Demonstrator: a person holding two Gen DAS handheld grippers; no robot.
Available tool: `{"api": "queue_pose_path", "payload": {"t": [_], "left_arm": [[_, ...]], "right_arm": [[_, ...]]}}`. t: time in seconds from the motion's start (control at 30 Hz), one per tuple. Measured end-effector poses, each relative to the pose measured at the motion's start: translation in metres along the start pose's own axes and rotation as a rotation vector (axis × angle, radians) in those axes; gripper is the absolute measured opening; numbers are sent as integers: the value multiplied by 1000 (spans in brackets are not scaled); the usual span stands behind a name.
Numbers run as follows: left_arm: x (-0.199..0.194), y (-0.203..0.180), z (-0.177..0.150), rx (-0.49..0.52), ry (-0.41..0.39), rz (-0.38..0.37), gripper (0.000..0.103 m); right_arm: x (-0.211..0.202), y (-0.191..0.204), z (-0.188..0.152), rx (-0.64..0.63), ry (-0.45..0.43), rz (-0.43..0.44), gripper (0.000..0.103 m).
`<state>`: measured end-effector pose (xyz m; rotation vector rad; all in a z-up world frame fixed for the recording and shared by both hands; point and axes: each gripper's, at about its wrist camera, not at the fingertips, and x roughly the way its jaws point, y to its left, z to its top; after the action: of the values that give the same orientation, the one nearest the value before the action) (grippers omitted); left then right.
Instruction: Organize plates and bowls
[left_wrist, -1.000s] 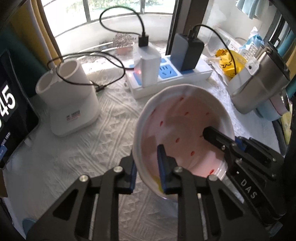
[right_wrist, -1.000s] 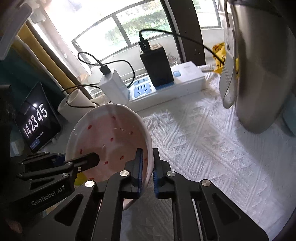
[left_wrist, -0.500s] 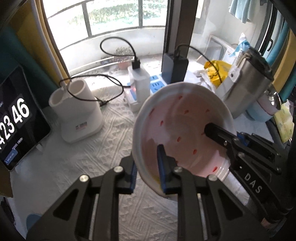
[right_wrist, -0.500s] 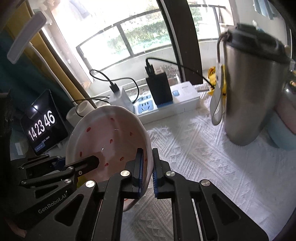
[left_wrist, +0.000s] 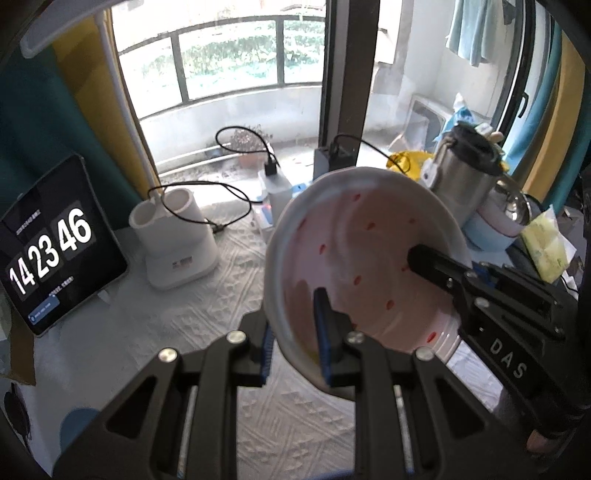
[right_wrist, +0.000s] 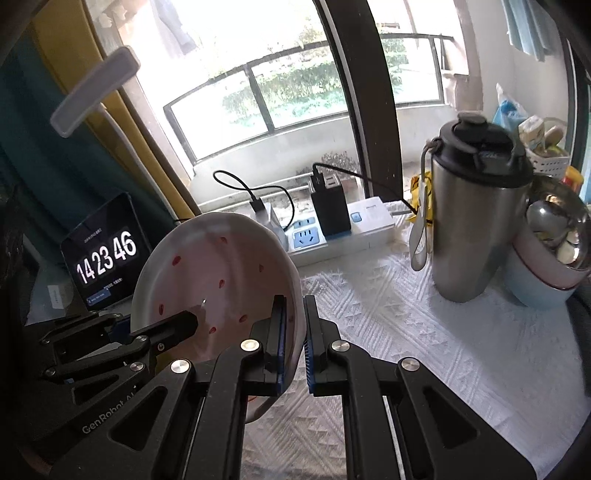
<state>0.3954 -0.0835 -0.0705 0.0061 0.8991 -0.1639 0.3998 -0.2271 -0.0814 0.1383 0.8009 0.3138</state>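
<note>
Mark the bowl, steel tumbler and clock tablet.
bowl (left_wrist: 354, 236): left wrist view, pink inner wall.
steel tumbler (right_wrist: 469, 229): right wrist view, metal side.
clock tablet (left_wrist: 51, 243): left wrist view, screen digits.

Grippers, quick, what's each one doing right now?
Left gripper: closed on the bowl's rim.
Right gripper: closed on the opposite rim.

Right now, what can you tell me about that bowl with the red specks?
The bowl looks like glazed ceramic, white outside and pale pink inside with scattered red specks. It hangs tilted above the white textured tablecloth, touching nothing else. The left gripper clamps one side of its rim and the right gripper clamps the opposite side.
</note>
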Motion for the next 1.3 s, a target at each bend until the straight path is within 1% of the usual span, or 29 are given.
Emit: {"api": "queue_pose_path", "payload": {"t": [0.5, 0.87, 1.3], "left_arm": [[-59, -7, -24, 5, -69, -14, 20], [-89, -9, -42, 1, -101, -23, 20], [-125, -7, -67, -9, -136, -29, 20]], "right_arm": [[-52, 20, -15, -19, -58, -11, 9], [-84, 34, -30, -25, -77, -17, 9], [-110, 49, -47, -37, -89, -12, 10]]}}
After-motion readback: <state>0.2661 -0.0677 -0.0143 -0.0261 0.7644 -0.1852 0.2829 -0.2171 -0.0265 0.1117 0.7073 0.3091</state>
